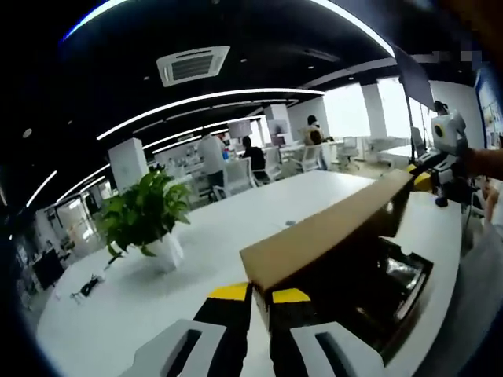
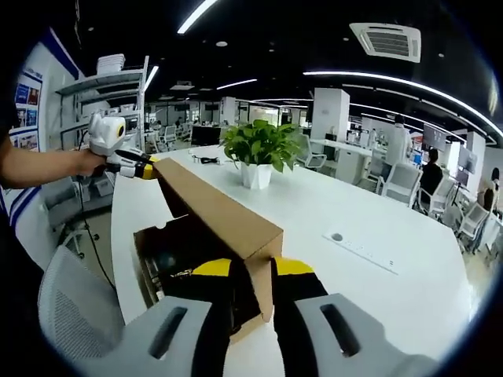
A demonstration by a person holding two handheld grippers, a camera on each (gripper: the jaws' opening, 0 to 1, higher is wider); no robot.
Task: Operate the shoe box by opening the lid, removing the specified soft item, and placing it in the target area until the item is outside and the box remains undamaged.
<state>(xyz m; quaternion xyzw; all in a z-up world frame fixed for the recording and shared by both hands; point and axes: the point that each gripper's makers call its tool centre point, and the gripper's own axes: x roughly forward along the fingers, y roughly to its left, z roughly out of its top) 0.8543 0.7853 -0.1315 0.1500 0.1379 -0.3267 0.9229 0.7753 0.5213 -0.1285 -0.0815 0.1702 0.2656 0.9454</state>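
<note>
The shoe box [image 1: 405,294] stands open on the white table, its inside dark, with dark contents I cannot make out. Its brown cardboard lid [image 1: 330,232] is lifted and tilted above it. My left gripper [image 1: 260,295] is shut on the near end of the lid, and the right gripper [image 1: 423,179] holds the far end. In the right gripper view, the right gripper [image 2: 251,269] is shut on the near end of the lid [image 2: 216,208], over the box [image 2: 157,255]. The left gripper [image 2: 148,167], held by a hand, grips the far end.
A potted green plant [image 1: 145,212] [image 2: 255,149] stands on the white table [image 1: 236,228]. A socket plate [image 2: 365,250] lies in the tabletop. A grey chair back [image 2: 71,314] is beside the box. People sit at desks behind.
</note>
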